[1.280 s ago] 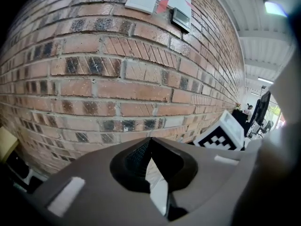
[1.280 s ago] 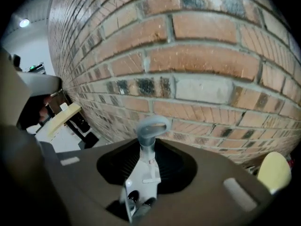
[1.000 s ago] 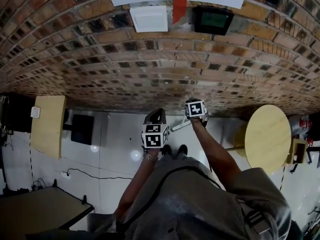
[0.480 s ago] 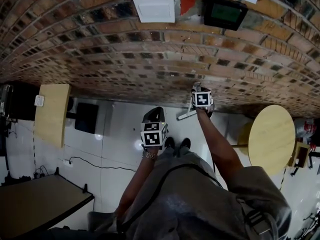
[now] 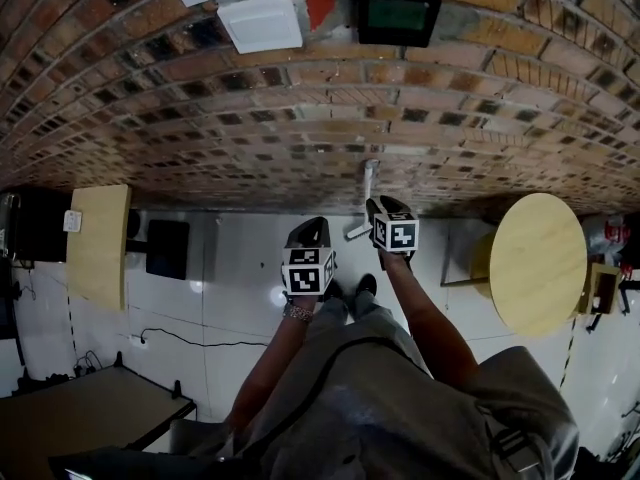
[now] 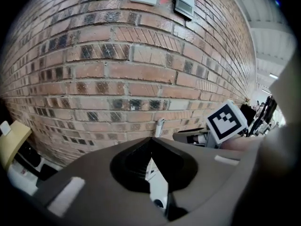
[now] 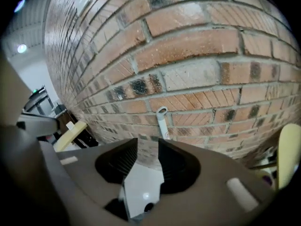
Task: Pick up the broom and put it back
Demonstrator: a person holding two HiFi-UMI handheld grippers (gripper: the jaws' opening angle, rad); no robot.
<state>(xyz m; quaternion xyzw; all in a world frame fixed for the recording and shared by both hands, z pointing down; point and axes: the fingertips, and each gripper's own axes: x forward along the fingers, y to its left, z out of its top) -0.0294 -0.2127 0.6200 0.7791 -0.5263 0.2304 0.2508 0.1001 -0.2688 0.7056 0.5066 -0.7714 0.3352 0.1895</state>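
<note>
The broom [image 5: 367, 181] has a white handle and leans upright against the brick wall, with its lower end on the white floor. In the right gripper view its ringed handle tip [image 7: 162, 120] rises just beyond the jaws. My right gripper [image 5: 381, 208] sits just in front of it and to its right. The jaws are closing, still apart, with nothing between them [image 7: 147, 142]. Left of it, my left gripper [image 5: 312, 231] hangs over the floor, its jaws shut and empty [image 6: 150, 139]. From the left gripper view I see the broom handle [image 6: 159, 126] and the right gripper [image 6: 197, 136].
A round wooden table [image 5: 535, 268] stands at the right by the wall. At the left are a yellow rectangular table [image 5: 100, 243] and a black box [image 5: 165, 248]. A dark desk [image 5: 80, 418] fills the lower left, with a cable [image 5: 190, 343] on the floor.
My right gripper went up to the wall with the broom, let go and drew back. The handle now stands free against the bricks. The left gripper has barely shifted.
</note>
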